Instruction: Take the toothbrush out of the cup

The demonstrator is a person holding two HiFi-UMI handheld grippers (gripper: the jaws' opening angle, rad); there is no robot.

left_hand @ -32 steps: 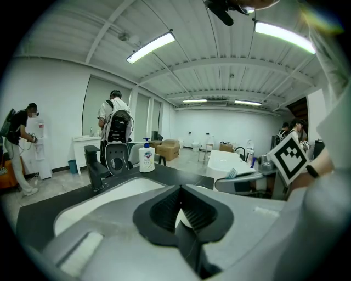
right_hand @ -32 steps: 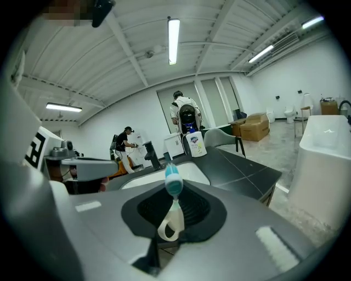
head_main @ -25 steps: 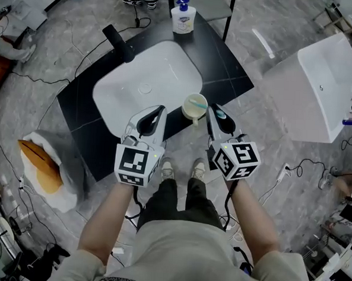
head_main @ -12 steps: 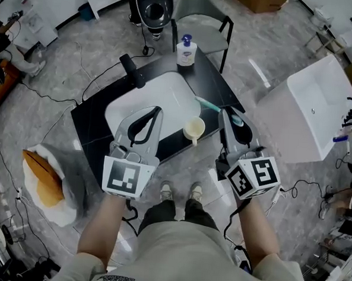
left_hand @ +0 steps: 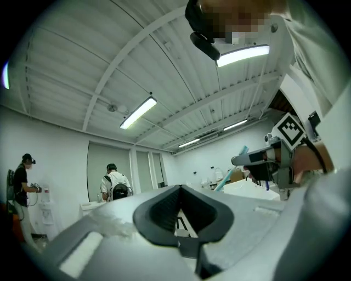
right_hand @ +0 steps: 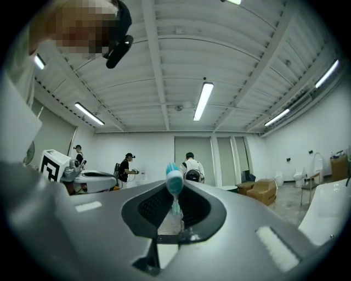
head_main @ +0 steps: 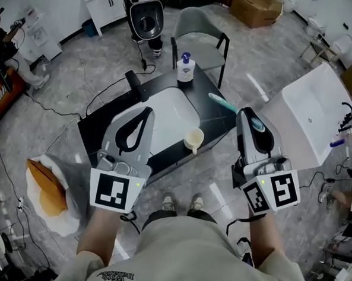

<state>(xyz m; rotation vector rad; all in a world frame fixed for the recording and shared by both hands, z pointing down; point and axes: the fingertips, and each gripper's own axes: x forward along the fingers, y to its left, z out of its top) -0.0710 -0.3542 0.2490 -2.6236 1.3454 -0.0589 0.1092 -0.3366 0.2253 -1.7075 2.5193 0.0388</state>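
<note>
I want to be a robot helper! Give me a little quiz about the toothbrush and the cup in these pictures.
1. True or false: the toothbrush is inside the cup.
2. Which gripper holds the toothbrush? A) left B) right C) neither
3. Fill in: the cup stands on the black counter, beside the white ____.

Key:
1. False. It is up in the air, away from the cup.
2. B, the right gripper.
3. sink.
</note>
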